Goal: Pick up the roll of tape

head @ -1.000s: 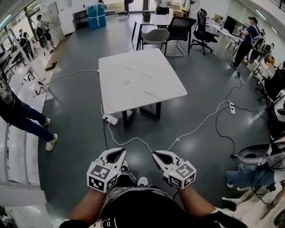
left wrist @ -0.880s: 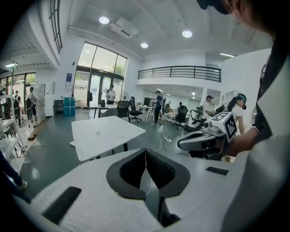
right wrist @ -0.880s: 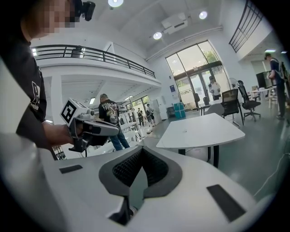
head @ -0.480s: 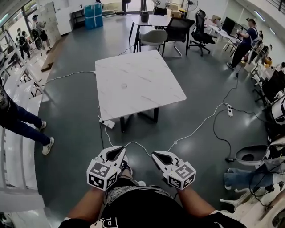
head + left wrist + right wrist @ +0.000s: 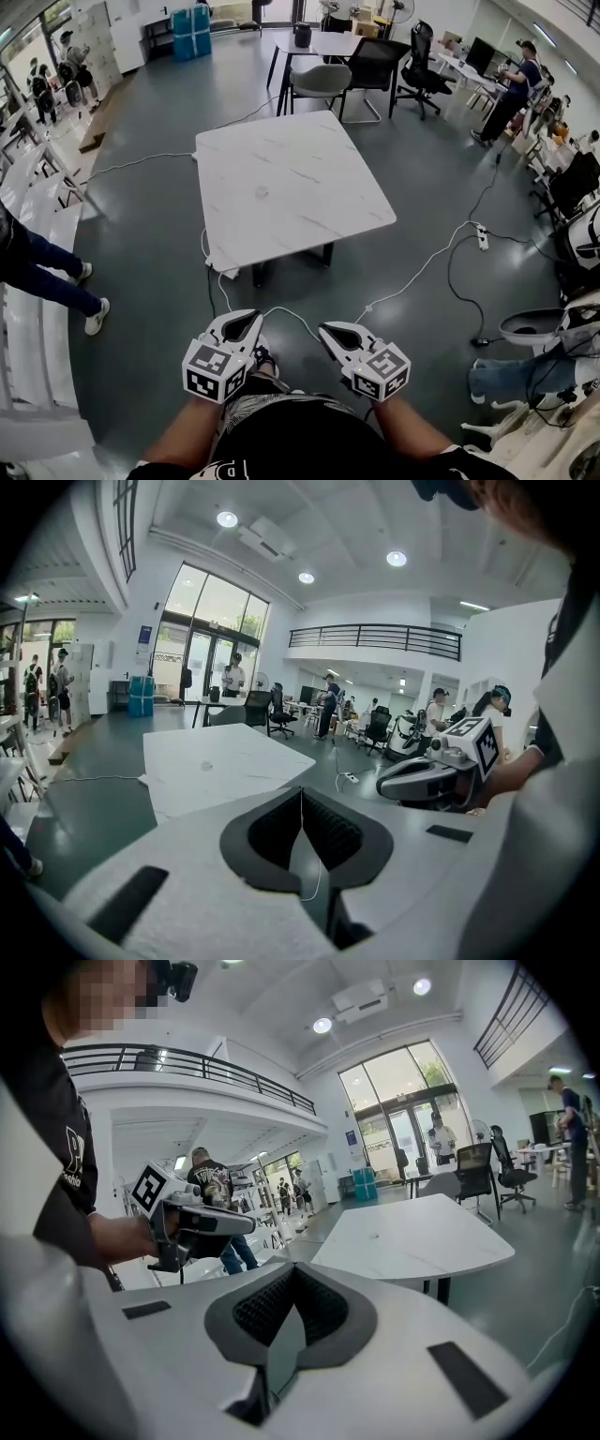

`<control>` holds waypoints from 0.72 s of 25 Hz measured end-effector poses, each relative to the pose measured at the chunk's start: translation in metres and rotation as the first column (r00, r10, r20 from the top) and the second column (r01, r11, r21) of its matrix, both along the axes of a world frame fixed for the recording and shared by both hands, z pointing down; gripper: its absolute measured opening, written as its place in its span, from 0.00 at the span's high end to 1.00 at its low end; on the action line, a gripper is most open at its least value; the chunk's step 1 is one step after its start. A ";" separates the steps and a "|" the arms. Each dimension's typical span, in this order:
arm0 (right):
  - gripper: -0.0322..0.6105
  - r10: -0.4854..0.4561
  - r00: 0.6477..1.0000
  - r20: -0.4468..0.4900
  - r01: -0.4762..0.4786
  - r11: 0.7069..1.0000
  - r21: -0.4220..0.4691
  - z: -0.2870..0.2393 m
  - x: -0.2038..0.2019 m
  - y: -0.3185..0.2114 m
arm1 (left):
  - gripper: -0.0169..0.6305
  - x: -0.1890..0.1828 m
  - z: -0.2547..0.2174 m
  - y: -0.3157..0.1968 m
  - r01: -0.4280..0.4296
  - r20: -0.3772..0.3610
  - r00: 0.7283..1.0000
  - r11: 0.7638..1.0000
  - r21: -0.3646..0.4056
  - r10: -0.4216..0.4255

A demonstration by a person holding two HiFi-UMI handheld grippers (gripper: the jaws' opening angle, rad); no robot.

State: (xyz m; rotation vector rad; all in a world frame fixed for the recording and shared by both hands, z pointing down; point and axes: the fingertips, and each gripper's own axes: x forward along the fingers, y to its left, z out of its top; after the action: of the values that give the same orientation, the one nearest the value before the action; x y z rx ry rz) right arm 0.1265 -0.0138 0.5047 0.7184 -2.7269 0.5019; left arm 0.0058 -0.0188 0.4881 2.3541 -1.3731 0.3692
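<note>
Head view: the left gripper (image 5: 242, 325) and right gripper (image 5: 339, 335) are held low and side by side, well short of the white table (image 5: 309, 206). Grey floor lies open between them and the table's near edge, crossed only by a white cable (image 5: 412, 272). A small pale ring, apparently the roll of tape (image 5: 262, 191), lies near the tabletop's middle, clear of every edge. Print on the person's black shirt (image 5: 281, 441) is cut off and unreadable.

Left gripper view: the left gripper (image 5: 302, 794) is clenched on nothing. The ring (image 5: 206, 765) shows as a speck on the table ahead.

Right gripper view: the right gripper (image 5: 292, 1274) is likewise clenched and empty. The left gripper's marker cube (image 5: 150, 1188) bears a square black-and-white code.
</note>
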 end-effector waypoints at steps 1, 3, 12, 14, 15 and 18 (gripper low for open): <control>0.94 -0.001 1.000 -0.003 0.001 1.000 -0.001 0.000 -0.004 -0.006 | 0.94 -0.004 0.000 -0.006 0.000 0.001 1.000 1.000 0.001 0.000; 0.94 -0.002 1.000 -0.007 0.002 1.000 -0.004 0.002 -0.014 -0.019 | 0.94 -0.013 0.002 -0.017 0.001 0.003 1.000 1.000 -0.002 -0.001; 0.94 -0.013 1.000 -0.028 0.012 1.000 -0.022 0.004 -0.057 -0.082 | 0.94 -0.055 0.015 -0.074 0.013 -0.016 1.000 1.000 -0.028 -0.013; 0.94 -0.013 1.000 -0.016 0.013 0.999 -0.045 0.004 -0.068 -0.096 | 0.94 -0.065 0.013 -0.090 0.009 -0.024 1.000 1.000 -0.024 -0.009; 0.94 -0.010 1.000 -0.003 0.009 0.998 -0.062 0.002 -0.074 -0.103 | 0.94 -0.070 0.011 -0.097 0.005 -0.026 1.000 1.000 -0.023 -0.005; 0.94 0.003 1.000 0.001 -0.003 0.997 -0.078 0.000 -0.088 -0.122 | 0.94 -0.083 0.007 -0.114 -0.008 -0.031 0.999 1.000 -0.018 0.007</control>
State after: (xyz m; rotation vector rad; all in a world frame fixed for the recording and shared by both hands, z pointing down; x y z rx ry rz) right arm 0.0384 -0.1360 0.5042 0.7028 -2.6907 0.6057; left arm -0.0772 -0.1331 0.4949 2.3416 -1.3415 0.3440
